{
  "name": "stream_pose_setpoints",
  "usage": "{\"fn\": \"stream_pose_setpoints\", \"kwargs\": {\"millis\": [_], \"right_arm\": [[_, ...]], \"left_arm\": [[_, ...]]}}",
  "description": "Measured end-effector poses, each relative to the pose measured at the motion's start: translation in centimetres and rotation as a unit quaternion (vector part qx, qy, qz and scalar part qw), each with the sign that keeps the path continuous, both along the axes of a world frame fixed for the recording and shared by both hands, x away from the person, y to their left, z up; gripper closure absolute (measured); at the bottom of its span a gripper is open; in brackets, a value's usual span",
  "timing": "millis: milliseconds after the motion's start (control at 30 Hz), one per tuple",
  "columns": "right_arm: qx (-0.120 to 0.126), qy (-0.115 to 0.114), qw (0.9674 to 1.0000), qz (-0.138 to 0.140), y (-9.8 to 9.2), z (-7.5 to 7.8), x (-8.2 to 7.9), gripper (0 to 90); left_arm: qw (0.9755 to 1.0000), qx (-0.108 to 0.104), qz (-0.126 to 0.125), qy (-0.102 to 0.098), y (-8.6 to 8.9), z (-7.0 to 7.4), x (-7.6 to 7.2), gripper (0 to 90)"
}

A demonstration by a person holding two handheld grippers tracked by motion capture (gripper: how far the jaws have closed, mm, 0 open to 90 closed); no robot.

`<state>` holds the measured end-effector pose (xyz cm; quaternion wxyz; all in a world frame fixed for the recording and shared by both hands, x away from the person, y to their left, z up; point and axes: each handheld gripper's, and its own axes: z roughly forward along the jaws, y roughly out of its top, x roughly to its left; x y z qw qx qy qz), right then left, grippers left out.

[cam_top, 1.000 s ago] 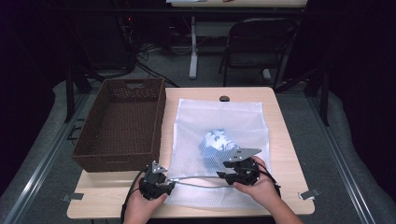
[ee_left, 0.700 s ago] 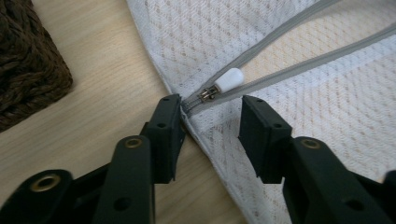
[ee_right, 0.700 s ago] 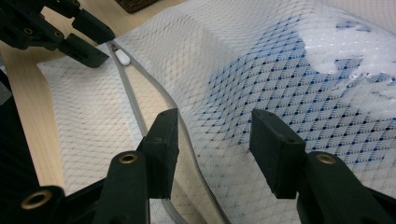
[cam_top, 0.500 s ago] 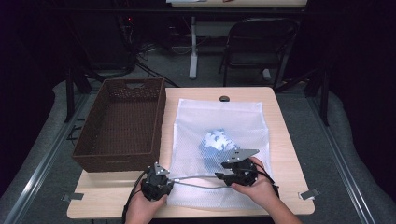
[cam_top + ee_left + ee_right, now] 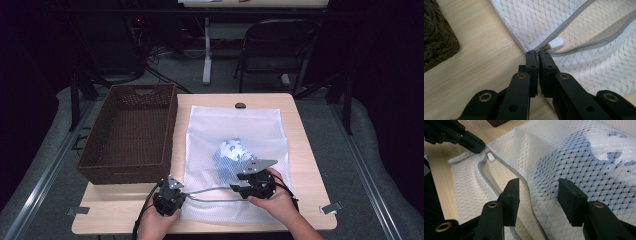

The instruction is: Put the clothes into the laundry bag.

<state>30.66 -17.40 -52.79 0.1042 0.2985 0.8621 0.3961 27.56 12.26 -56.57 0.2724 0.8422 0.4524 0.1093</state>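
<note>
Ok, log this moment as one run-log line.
left gripper: just closed, shut on mesh bag corner by zipper pull | right gripper: open over bag | zipper: open | basket: beside bag

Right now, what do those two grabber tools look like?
Both grippers, left and right, are black, each with two flat-ended jaws and brass-coloured rivets. Each has a grey three-cornered plate on top. A black cable trails from the left one.
</note>
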Motion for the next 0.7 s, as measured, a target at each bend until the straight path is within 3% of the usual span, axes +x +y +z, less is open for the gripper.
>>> {"fn": "stream_pose_setpoints", "kwargs": {"millis": [100, 700], "right_arm": [[0.001, 0.001, 1.0000, 0.000, 0.0, 0.0, 0.0, 51.9], [0.002, 0.011, 0.9998, 0.015, 1.0, -0.1, -0.3, 55.4]], "left_arm": [[1.0000, -0.009, 0.001, 0.001, 0.1, 0.2, 0.0, 87.5], [0.9970, -0.056, -0.008, -0.052, 0.3, 3.2, -0.3, 87.8]]}}
